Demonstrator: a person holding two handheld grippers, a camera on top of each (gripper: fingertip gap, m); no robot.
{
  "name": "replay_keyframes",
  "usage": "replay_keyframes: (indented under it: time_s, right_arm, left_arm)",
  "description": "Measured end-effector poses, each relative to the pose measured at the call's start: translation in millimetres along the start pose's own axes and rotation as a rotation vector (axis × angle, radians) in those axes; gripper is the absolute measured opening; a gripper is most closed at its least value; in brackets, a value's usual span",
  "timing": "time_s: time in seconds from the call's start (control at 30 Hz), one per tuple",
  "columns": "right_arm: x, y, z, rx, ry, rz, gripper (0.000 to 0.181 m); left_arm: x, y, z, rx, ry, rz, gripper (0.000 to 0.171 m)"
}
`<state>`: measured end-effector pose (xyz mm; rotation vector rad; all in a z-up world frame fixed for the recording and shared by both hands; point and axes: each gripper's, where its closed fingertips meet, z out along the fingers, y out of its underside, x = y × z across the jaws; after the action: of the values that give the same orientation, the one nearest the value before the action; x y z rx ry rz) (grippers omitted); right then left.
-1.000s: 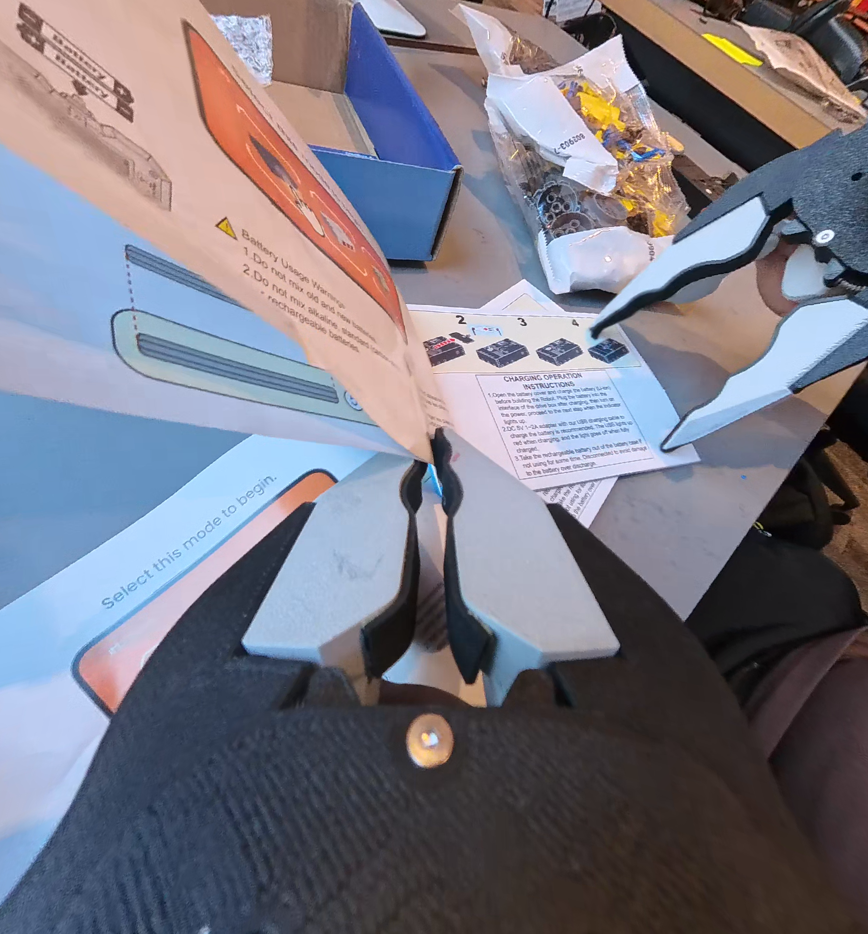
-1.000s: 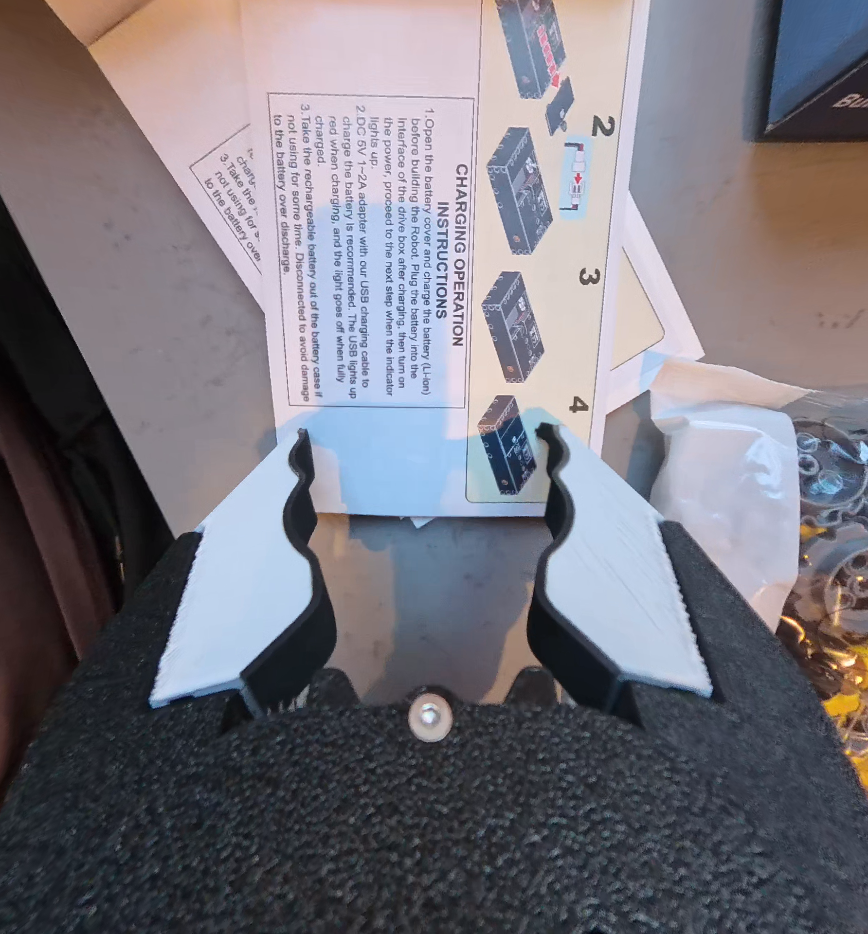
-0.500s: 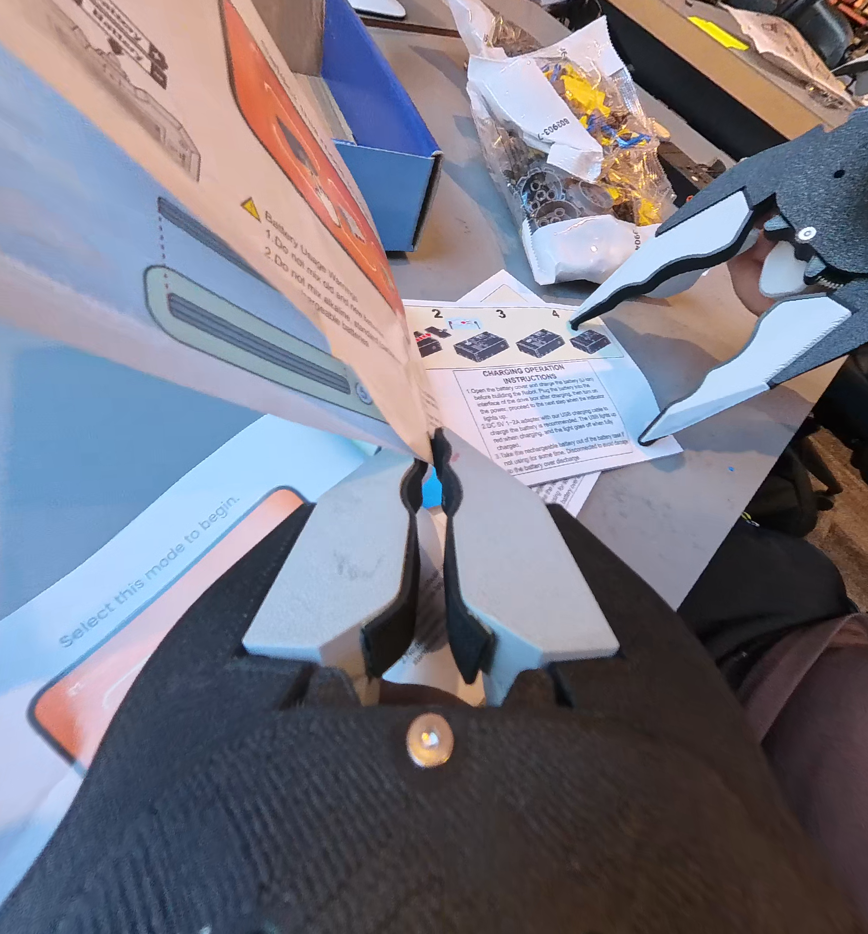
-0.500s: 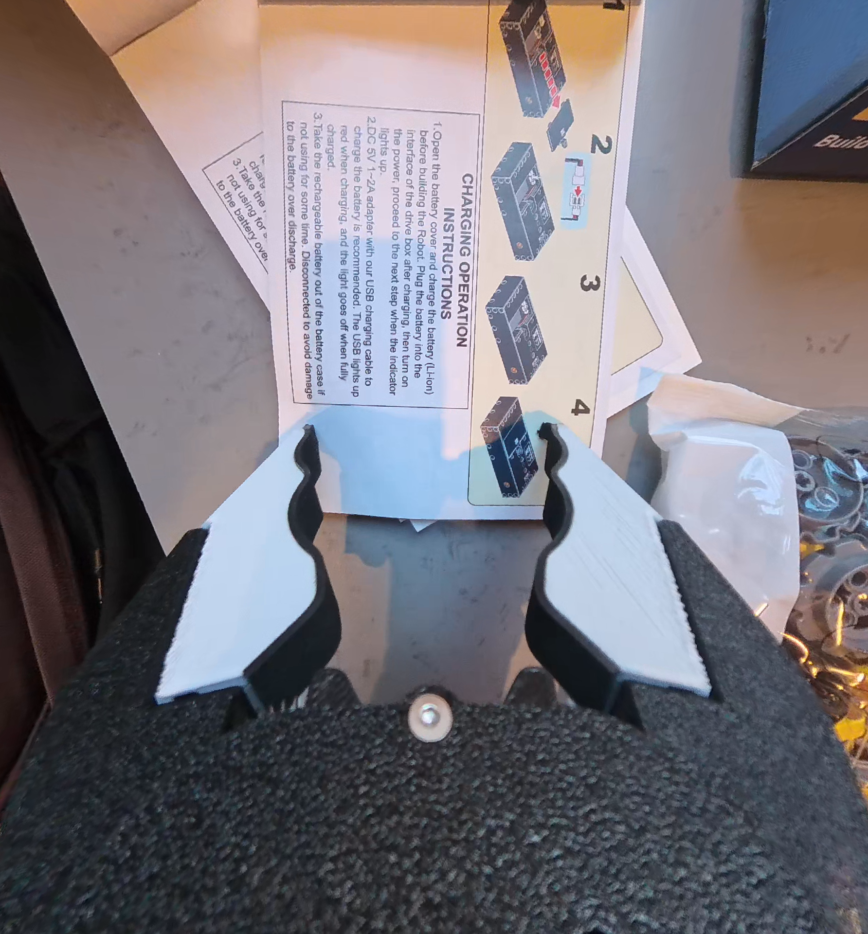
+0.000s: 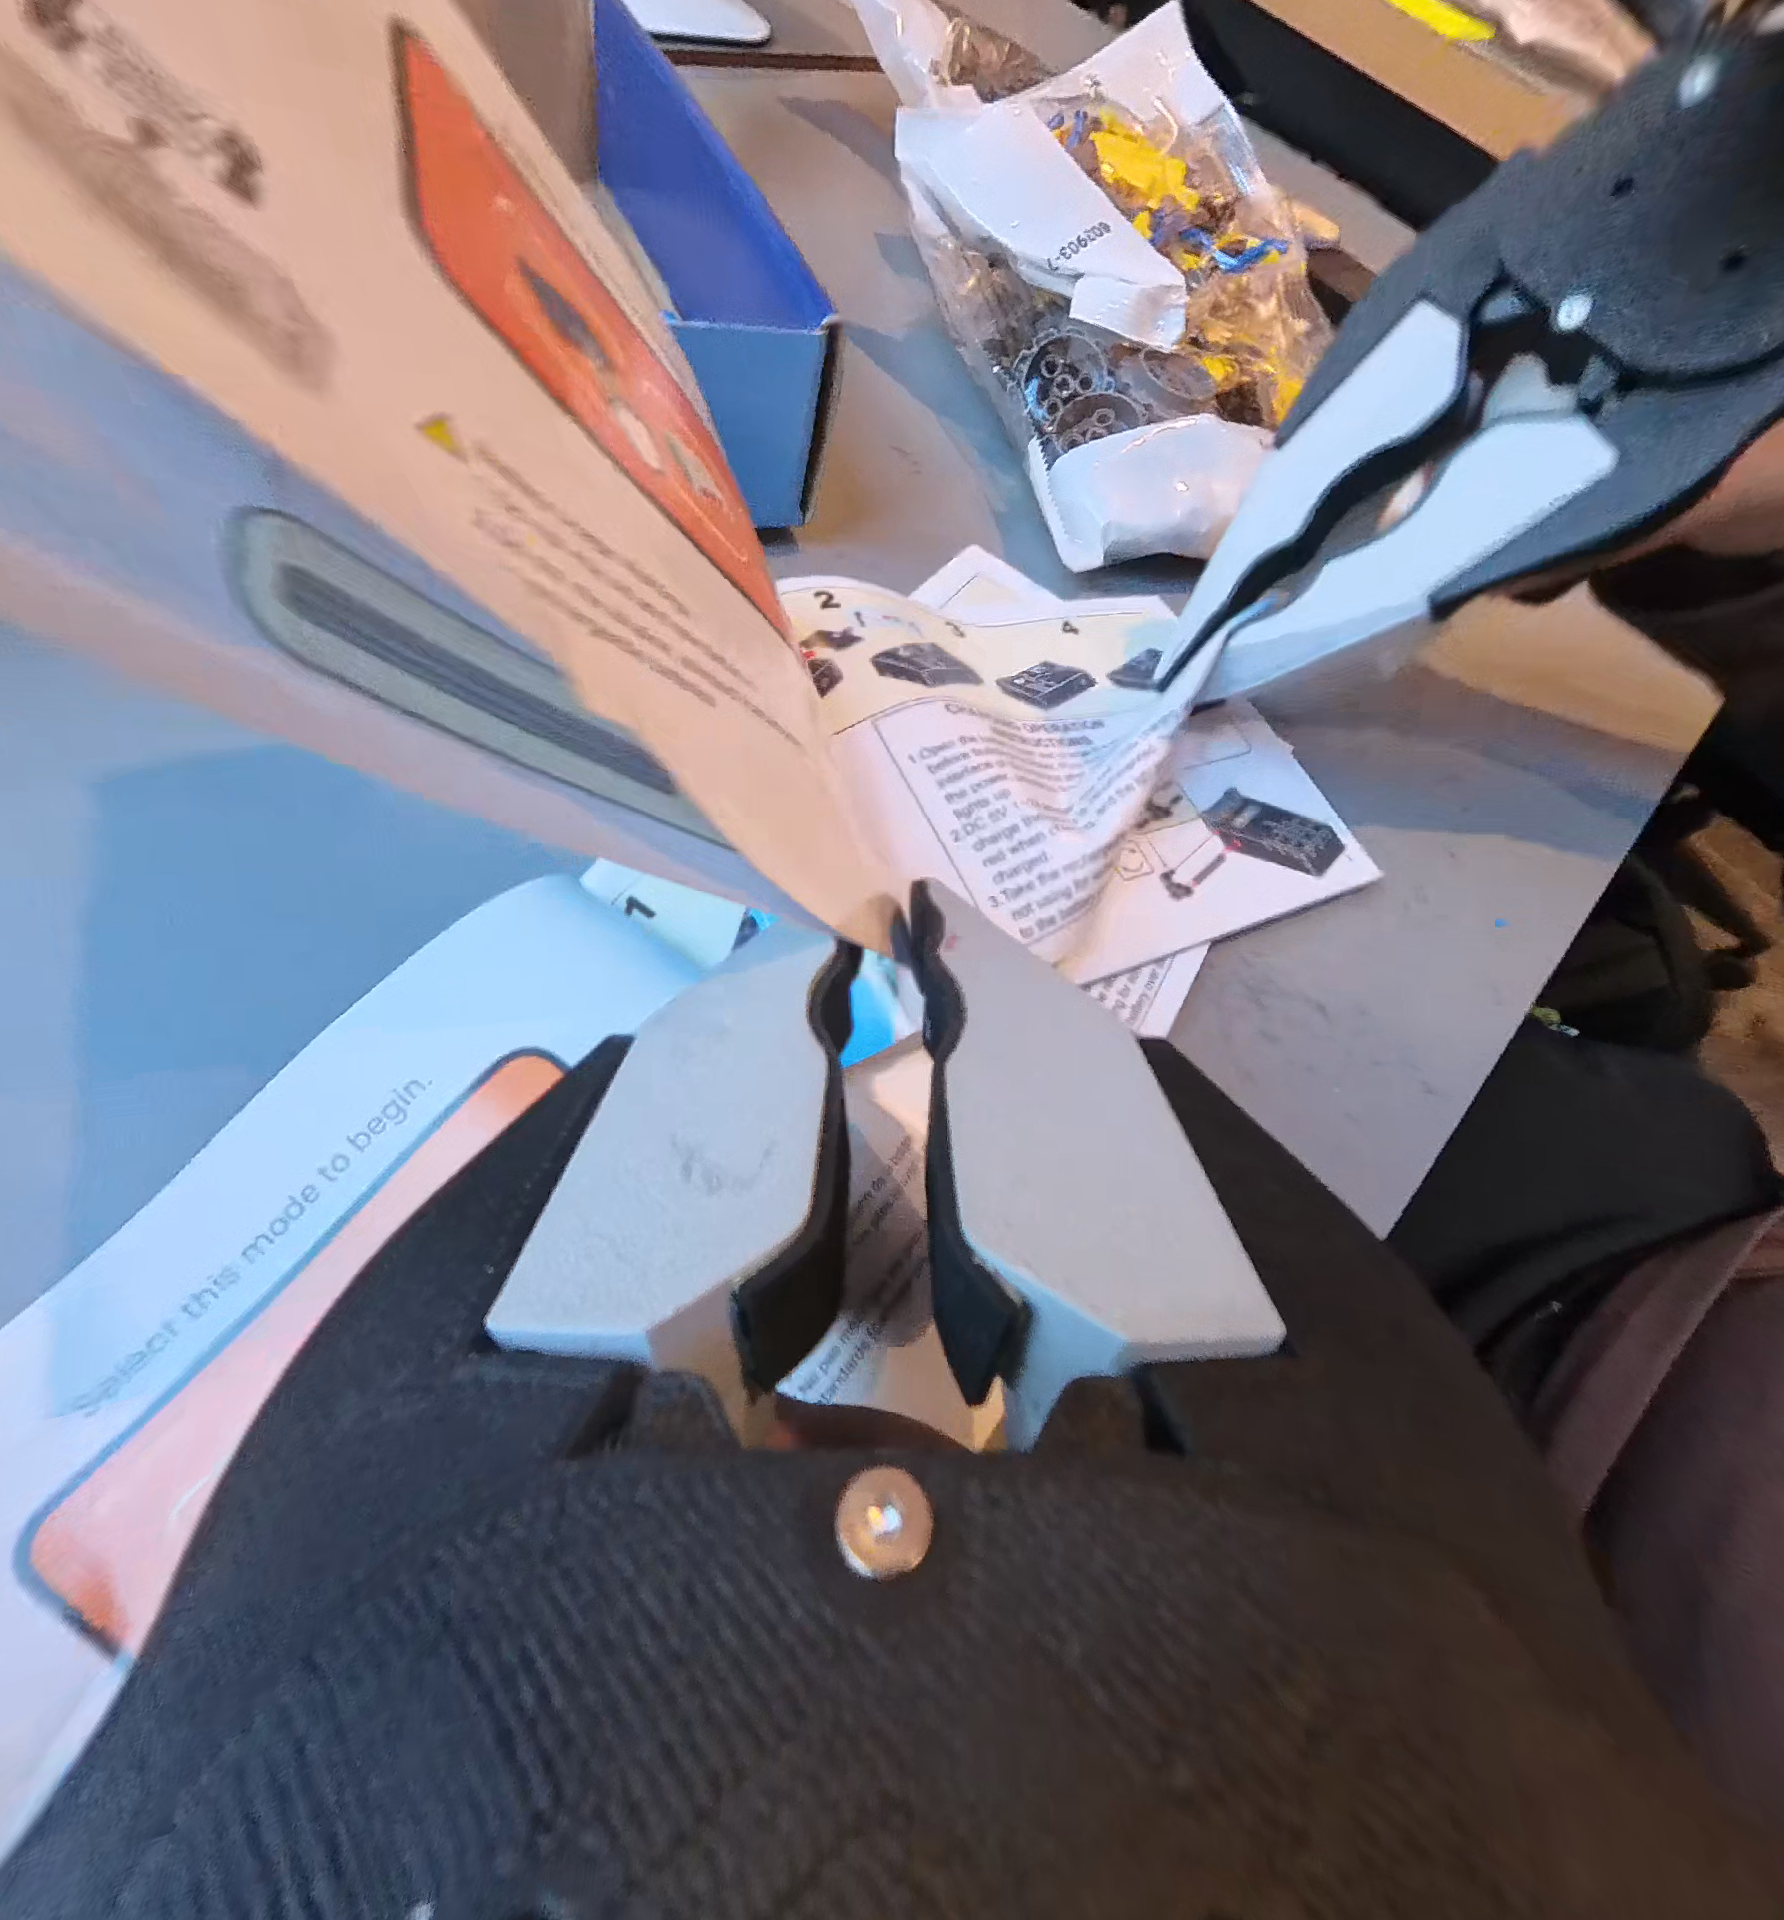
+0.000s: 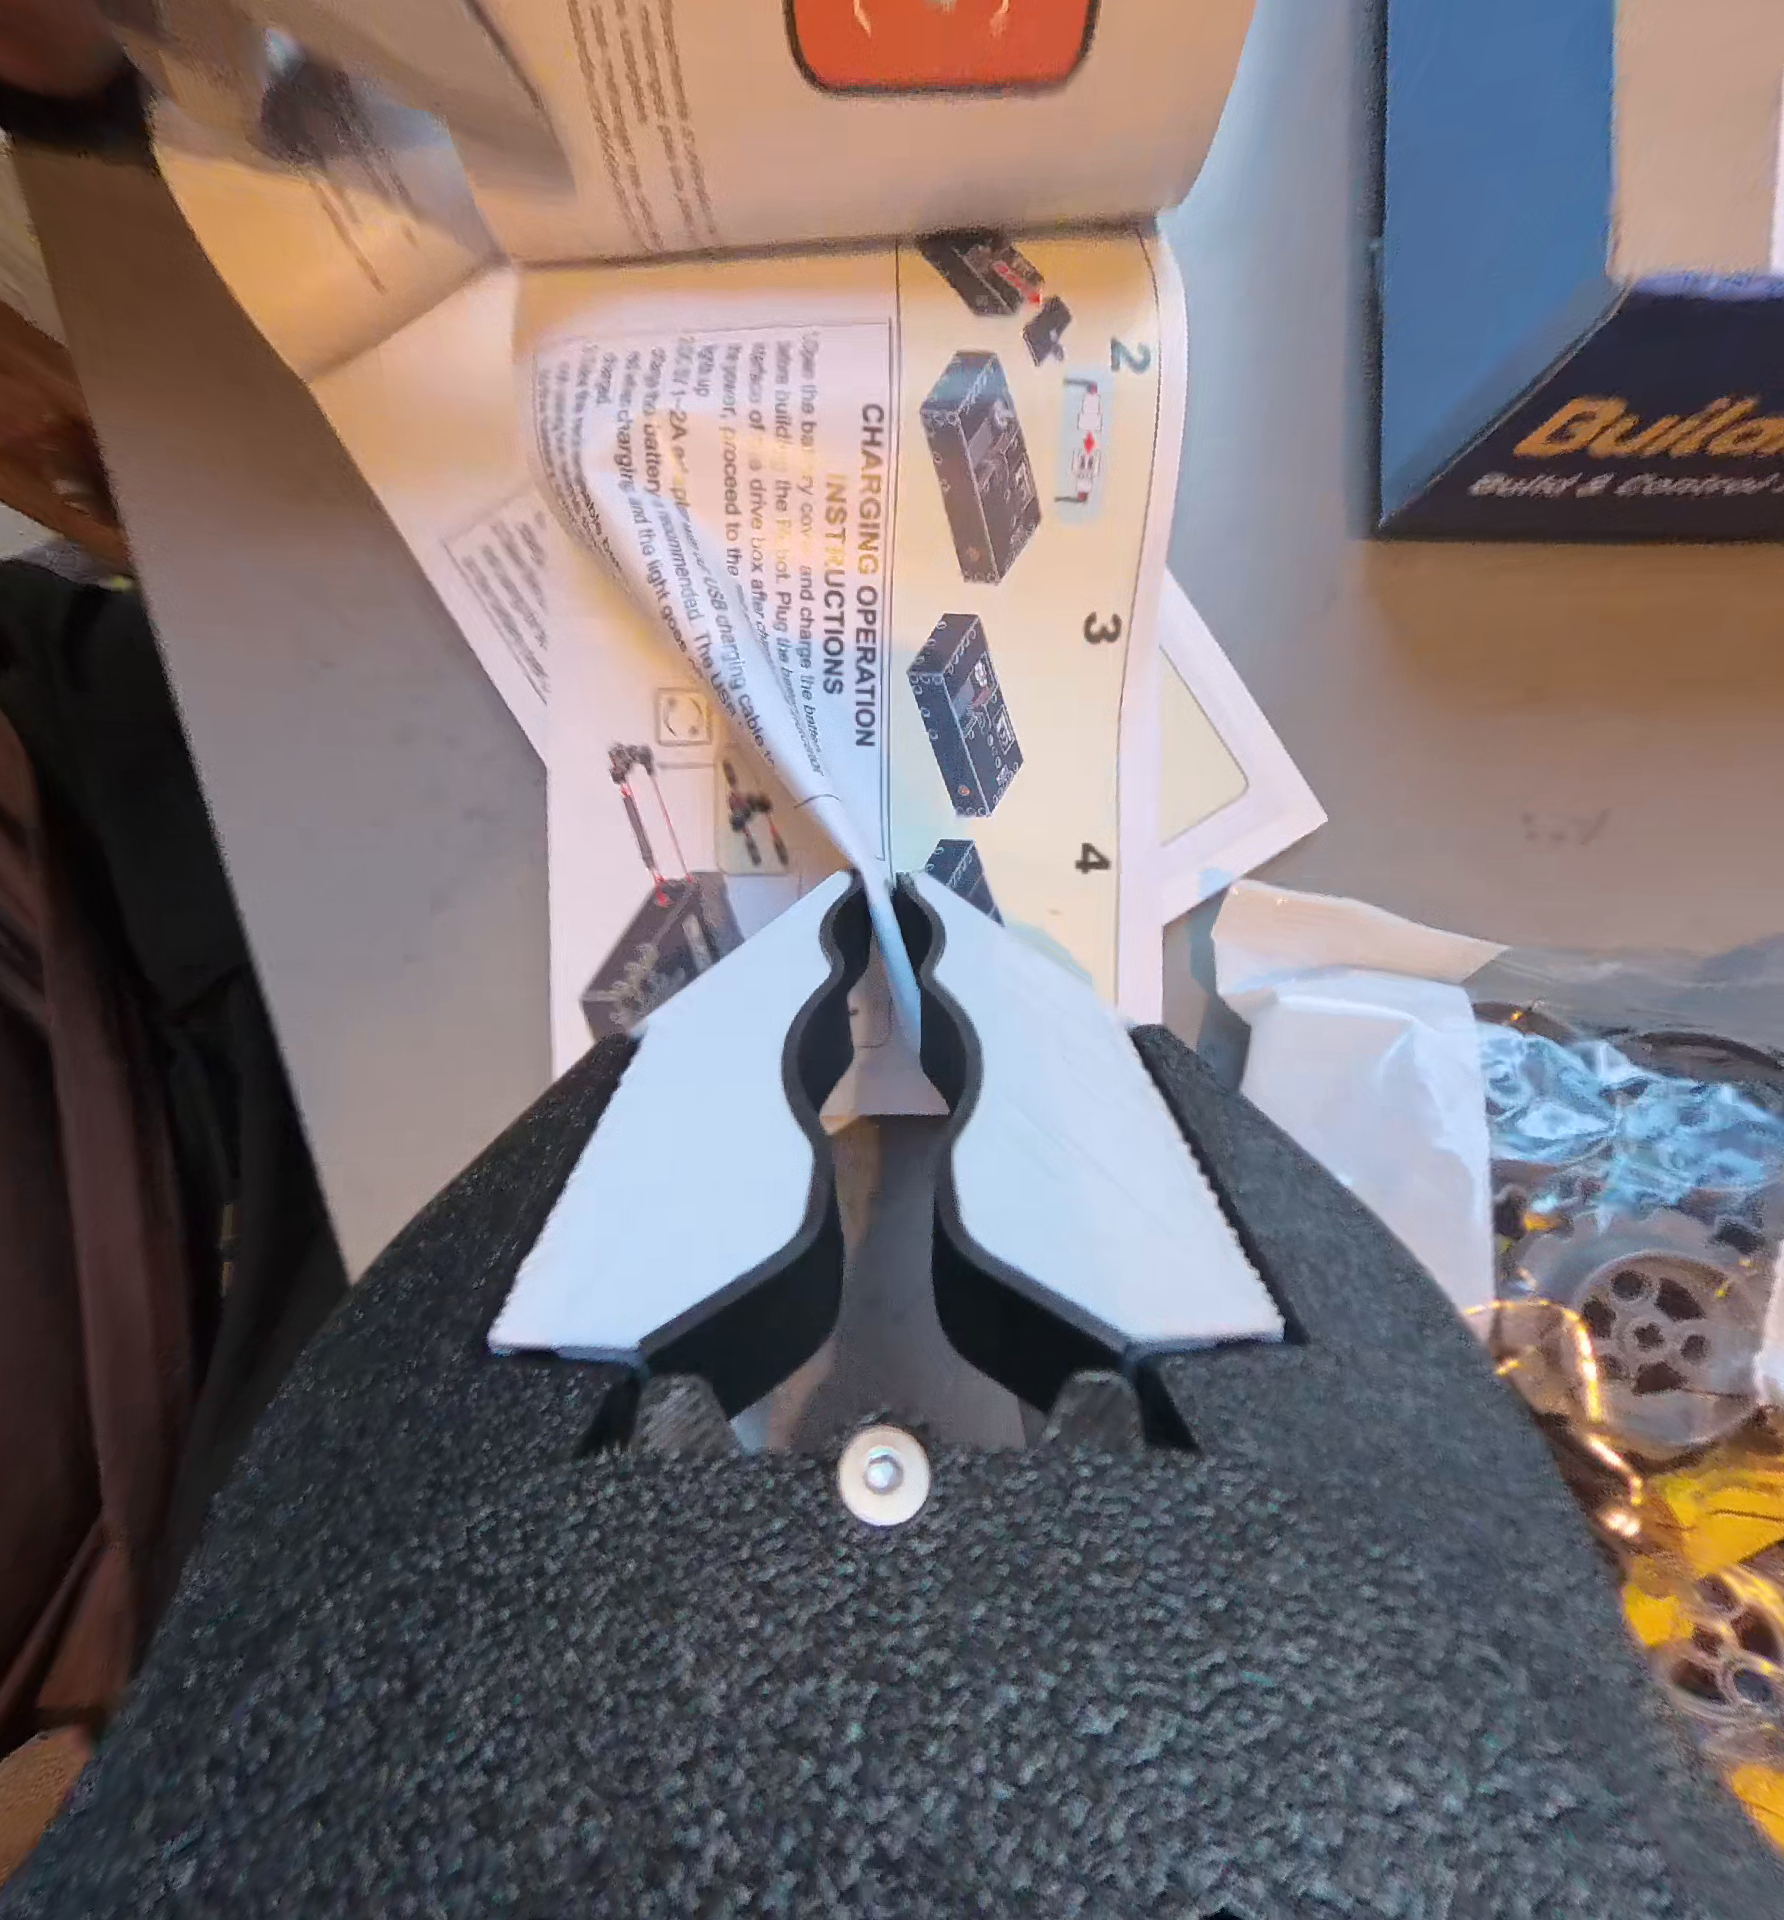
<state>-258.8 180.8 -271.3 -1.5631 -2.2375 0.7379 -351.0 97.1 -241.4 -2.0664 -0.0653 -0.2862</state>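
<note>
While both grippers' fingers pinch paper: bag full of parts.

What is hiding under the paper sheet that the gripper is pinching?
Under the lifted instruction sheet lies another printed sheet with pictures, on the grey table. Most of it stays covered.

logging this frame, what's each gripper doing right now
Left gripper: shut on a raised glossy booklet page.
Right gripper: shut on the lifted corner of a white printed instruction sheet.
</note>
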Motion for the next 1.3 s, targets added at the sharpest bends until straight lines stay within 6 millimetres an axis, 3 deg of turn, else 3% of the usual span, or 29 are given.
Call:
replay_keyframes:
  time_s: [0.13, 0.27, 0.3, 0.37, 0.47, 0.53, 0.67, 0.83, 0.9, 0.97, 1.03, 1.13, 1.2, 1.3]
  right_arm:
    - [-8.6, -38.4, -25.3, 0.072, -0.091, 0.029, 0.001]
    - [-7.7, -72.3, -40.8, 0.059, -0.067, -0.019, 0.002]
    - [-6.8, -76.5, -41.2, 0.031, -0.050, -0.041, 0.002]
    - [-9.4, -86.6, -42.6, -0.007, -0.035, -0.069, 0.001]
    - [-11.8, -94.3, -45.7, -0.080, -0.004, -0.106, 0.000]
    - [-15.0, -99.6, -47.4, -0.109, 0.003, -0.118, 0.002]
    - [-21.8, -113.6, -52.6, -0.108, 0.038, -0.145, 0.024]
    - [-28.7, -134.7, -87.9, 0.161, 0.060, -0.090, 0.054]
    - [-25.3, -133.3, -100.9, 0.285, 0.048, -0.029, 0.053]
    - [-23.1, -119.4, -97.7, 0.320, -0.008, 0.027, 0.047]
    - [-15.0, -90.7, -77.2, 0.202, -0.036, 0.080, 0.053]
    - [7.1, -44.1, -50.1, -0.038, 0.062, 0.070, 0.066]
    - [16.1, -29.8, -41.7, -0.106, 0.100, 0.062, 0.063]
    - [14.7, -27.0, -37.6, -0.113, 0.069, 0.062, 0.059]
  left_arm:
    - [8.9, -8.0, -3.3, -0.017, -0.078, 0.267, 0.040]
    - [8.9, -18.1, -2.5, -0.006, -0.262, 0.550, 0.039]
    - [9.1, -17.9, 0.6, -0.011, -0.283, 0.578, 0.038]
    - [14.9, -10.2, 10.3, -0.047, -0.253, 0.579, 0.054]
    - [22.2, -6.0, 14.6, -0.060, -0.207, 0.541, 0.058]
    - [15.5, -12.6, 13.6, -0.035, -0.253, 0.527, 0.053]
    - [-7.1, -26.2, 10.6, 0.043, -0.359, 0.450, 0.000]
    - [-23.6, -34.9, -5.5, 0.135, -0.249, 0.151, 0.005]
    - [-36.8, -34.4, -11.3, 0.149, -0.251, 0.072, 0.000]
    - [-46.5, -29.4, -13.4, 0.141, -0.249, 0.022, 0.001]
    - [-50.3, -25.0, -13.6, 0.138, -0.226, -0.012, 0.003]
    - [-49.9, -23.8, -16.9, 0.141, -0.186, -0.012, 0.002]
    - [-49.7, -21.4, -20.0, 0.121, -0.168, 0.009, 0.001]
    - [-51.8, -16.0, -24.2, 0.105, -0.156, 0.031, 0.001]
